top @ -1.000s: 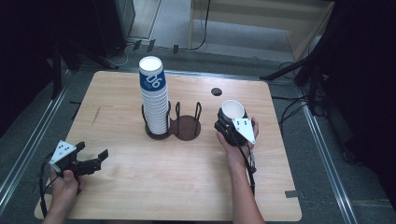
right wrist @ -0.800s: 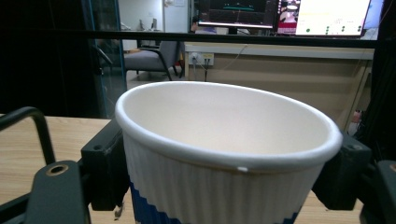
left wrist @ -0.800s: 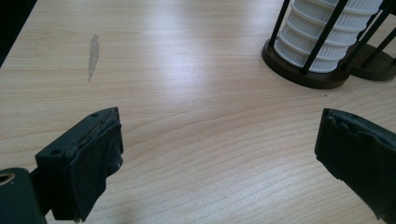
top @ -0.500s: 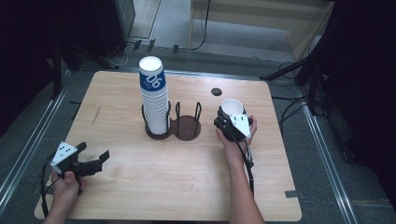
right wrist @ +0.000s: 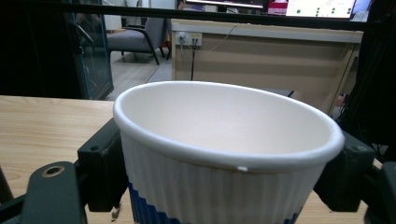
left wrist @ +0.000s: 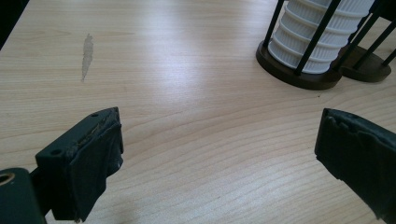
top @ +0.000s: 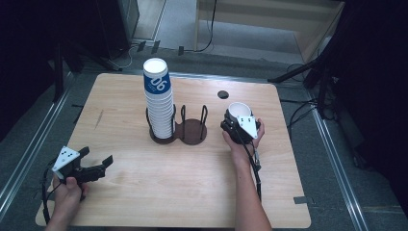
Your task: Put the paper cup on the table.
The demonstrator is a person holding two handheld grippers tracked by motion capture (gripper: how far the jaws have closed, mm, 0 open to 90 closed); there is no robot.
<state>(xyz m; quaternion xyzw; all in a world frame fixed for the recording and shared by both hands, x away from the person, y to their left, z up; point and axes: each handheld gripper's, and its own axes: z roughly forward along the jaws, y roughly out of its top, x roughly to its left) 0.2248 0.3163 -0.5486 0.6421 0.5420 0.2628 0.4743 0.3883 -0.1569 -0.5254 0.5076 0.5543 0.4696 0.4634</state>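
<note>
A white paper cup (top: 239,109) with a blue band at its base (right wrist: 224,154) stands upright at the table's right middle. My right gripper (top: 236,118) has a jaw on each side of it (right wrist: 229,191). The jaws have just been opening, and both pads still lie against the cup's wall. A tall stack of the same cups (top: 159,96) fills the left ring of a dark two-ring wire holder (top: 185,132); the right ring holds nothing. Near the front left corner my left gripper (top: 97,156) stands open over bare wood (left wrist: 219,149), pointing toward the stack (left wrist: 322,37).
A small round hole (top: 223,94) sits in the tabletop behind the cup. A pale scuff (left wrist: 87,51) marks the wood at the left. The wooden table (top: 144,202) is edged by metal rails, with dark floor and cables beyond.
My right hand has shifted slightly and sunk a little with the cup between its jaws. The left gripper has not moved.
</note>
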